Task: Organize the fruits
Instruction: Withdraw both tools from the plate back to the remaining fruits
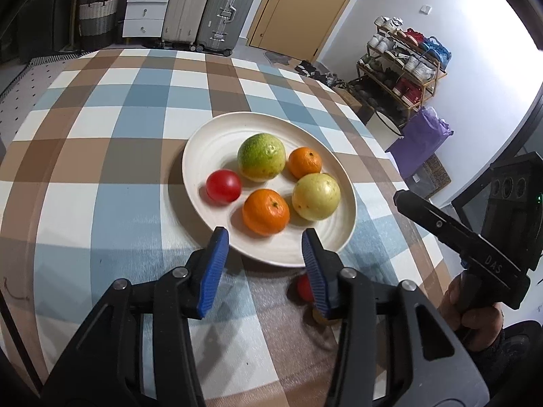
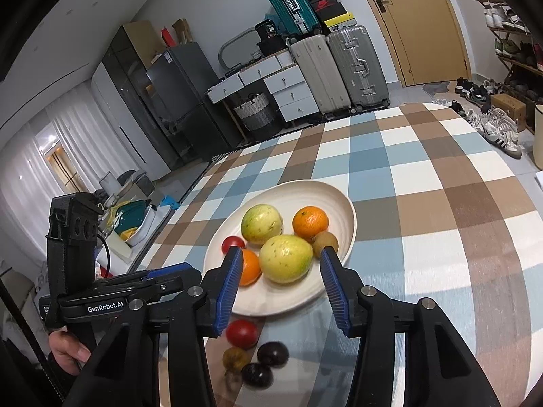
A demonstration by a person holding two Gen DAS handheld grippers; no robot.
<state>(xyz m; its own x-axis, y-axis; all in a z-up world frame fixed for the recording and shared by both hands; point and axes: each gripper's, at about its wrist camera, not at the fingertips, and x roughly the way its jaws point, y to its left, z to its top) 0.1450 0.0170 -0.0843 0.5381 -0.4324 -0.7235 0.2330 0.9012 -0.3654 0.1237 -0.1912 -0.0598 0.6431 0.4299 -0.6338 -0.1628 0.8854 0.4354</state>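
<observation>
One round cream ceramic plate (image 2: 339,200) is seen on the checked tablecloth (image 2: 441,203). On it are counted two large yellow-green round fruits (image 2: 286,263), two orange mandarins (image 2: 310,222), one small red tomato (image 2: 232,243) and one small brown kiwi-like fruit (image 2: 325,242) — six pieces in all. Off the plate, four more are counted — one red tomato (image 2: 242,332), one small brownish-yellow fruit (image 2: 236,358) and two dark purple round fruits (image 2: 272,353).

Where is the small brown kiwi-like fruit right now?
In the right wrist view, the brown fruit sits on the white plate near its right rim, just below the orange and right of the yellow-green fruit.
</observation>
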